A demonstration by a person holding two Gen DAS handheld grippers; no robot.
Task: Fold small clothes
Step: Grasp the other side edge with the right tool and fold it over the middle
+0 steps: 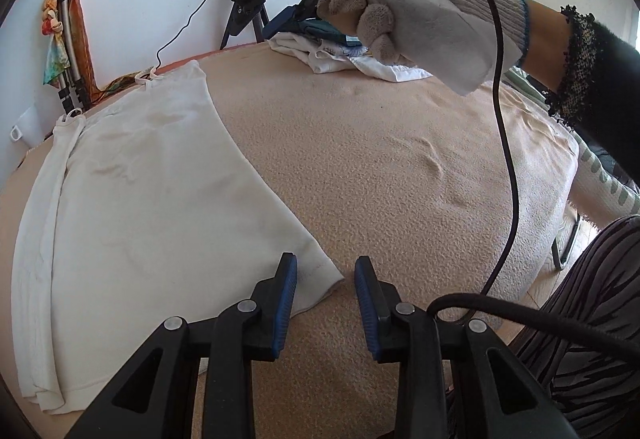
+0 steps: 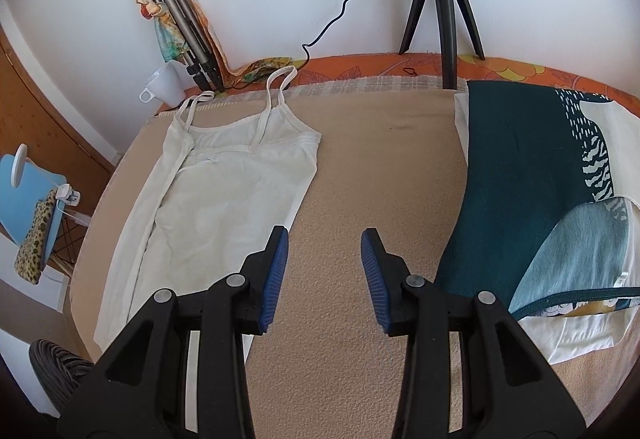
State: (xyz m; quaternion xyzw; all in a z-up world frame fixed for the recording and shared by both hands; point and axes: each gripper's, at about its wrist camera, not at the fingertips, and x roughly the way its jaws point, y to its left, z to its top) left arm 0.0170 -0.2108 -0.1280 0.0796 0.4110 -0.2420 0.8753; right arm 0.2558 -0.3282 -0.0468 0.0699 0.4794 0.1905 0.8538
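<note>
While both pairs of jaws are hanging apart and empty, the white strappy cotton camisole (image 2: 224, 191) is lying partly folded on the beige fleece blanket (image 2: 360, 167); remaining folds are waiting beside folded clothes (image 2: 532, 191).

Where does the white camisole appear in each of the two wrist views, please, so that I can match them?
Left wrist view: the white camisole fills the left half, straps at the upper left, one hem corner between the left claw's tips.
Right wrist view: it lies left of centre, straps toward the wall, its edge beside the right claw's left finger.
Shared landmark: the folded tripod wrapped in a colourful scarf against the wall.
</note>
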